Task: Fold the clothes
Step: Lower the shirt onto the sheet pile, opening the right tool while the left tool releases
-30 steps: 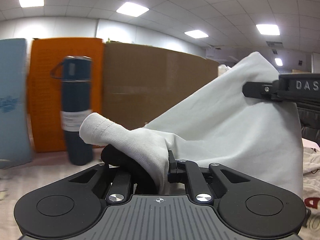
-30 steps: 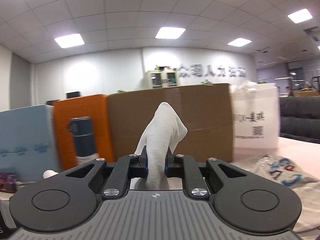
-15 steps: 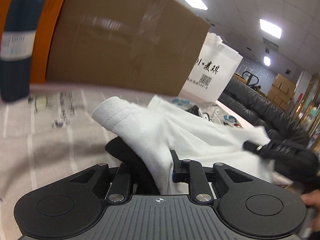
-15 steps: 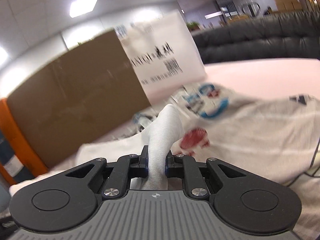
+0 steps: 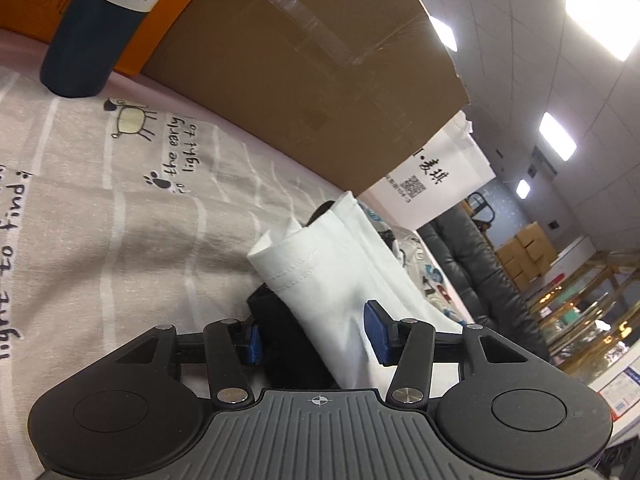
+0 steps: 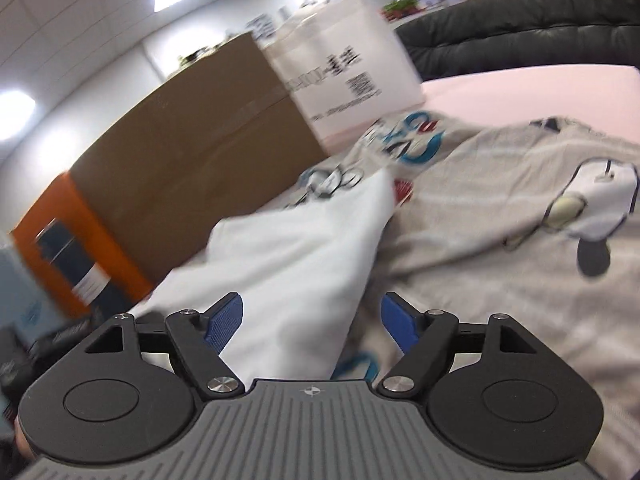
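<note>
- The step in hand looks like a release: both tongs are letting go of a white garment (image 5: 320, 280) laid down on a printed sheet.
- The left tongs (image 5: 316, 336) are opening; the cloth's hemmed edge stands between the blue pads, which no longer press on it. A dark bit of cloth lies under it at lower centre of the frame.
- The right tongs (image 6: 312, 320) are opening wide; the white garment (image 6: 296, 256) runs from between them toward the upper middle of the frame, its edge near the left pad (image 6: 224, 320), clear of the right.
- Next, I judge, both tongs need to back away without dragging the cloth, then find a fresh edge for the next fold.
- The surface is a grey printed sheet (image 5: 120, 216) with cartoon sheep and handwriting, over a pink tabletop (image 6: 520, 92).
- Behind stand a cardboard box (image 5: 304, 76), an orange box, a dark blue bottle (image 5: 92, 40) at upper left, and a white paper bag (image 5: 436, 172); a black sofa and ceiling lights lie beyond.
</note>
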The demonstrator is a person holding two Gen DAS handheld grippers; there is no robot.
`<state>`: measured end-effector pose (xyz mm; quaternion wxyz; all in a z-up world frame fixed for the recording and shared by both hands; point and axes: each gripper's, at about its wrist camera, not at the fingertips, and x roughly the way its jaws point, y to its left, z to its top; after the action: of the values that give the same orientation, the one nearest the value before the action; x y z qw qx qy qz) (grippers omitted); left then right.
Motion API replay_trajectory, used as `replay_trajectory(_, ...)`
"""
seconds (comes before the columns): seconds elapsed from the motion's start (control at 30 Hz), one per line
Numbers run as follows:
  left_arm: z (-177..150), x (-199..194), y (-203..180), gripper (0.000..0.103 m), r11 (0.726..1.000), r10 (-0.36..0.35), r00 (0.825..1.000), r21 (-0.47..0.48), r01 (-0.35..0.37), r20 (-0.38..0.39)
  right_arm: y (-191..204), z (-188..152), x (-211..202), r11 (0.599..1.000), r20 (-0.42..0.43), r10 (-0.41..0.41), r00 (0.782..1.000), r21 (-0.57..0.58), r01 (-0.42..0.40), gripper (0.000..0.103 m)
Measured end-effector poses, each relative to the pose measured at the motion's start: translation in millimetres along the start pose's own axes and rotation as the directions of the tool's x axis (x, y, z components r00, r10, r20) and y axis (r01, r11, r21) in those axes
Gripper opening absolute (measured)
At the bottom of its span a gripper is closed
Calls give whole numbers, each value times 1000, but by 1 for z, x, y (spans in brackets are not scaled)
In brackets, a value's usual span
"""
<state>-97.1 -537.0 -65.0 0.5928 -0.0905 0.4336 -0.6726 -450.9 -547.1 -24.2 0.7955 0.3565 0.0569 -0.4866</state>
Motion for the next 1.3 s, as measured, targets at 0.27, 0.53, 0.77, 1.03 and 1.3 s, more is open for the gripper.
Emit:
replay_trajectory(0.27,-3,0,-7,17,997,-8,1000,72,8,-2,18,-30,4,1000,-122,-9,992,-15,7,27)
replay_trajectory(0.53,1,-8,-8,16,999,-47,996,-30,45,-72,10,-8,-25,998,-36,47,998,31,-45,7)
replay_trajectory(0.77,-8,-5,-16,21,997,81,990,17,-80,-115,5,-13,-22,1000,-84,-17,996,10,18,7)
replay_trajectory(1.03,-20,-12,-34,66,943,261,965,220,-251,-16,10,-30,-12,988,-90,-124,988,-102,114,9)
replay_trajectory(1.3,-22,-51,-42,85,908,327,941,249,-337,83,27,-32,-32,960,27,-233,972,-153,234,67)
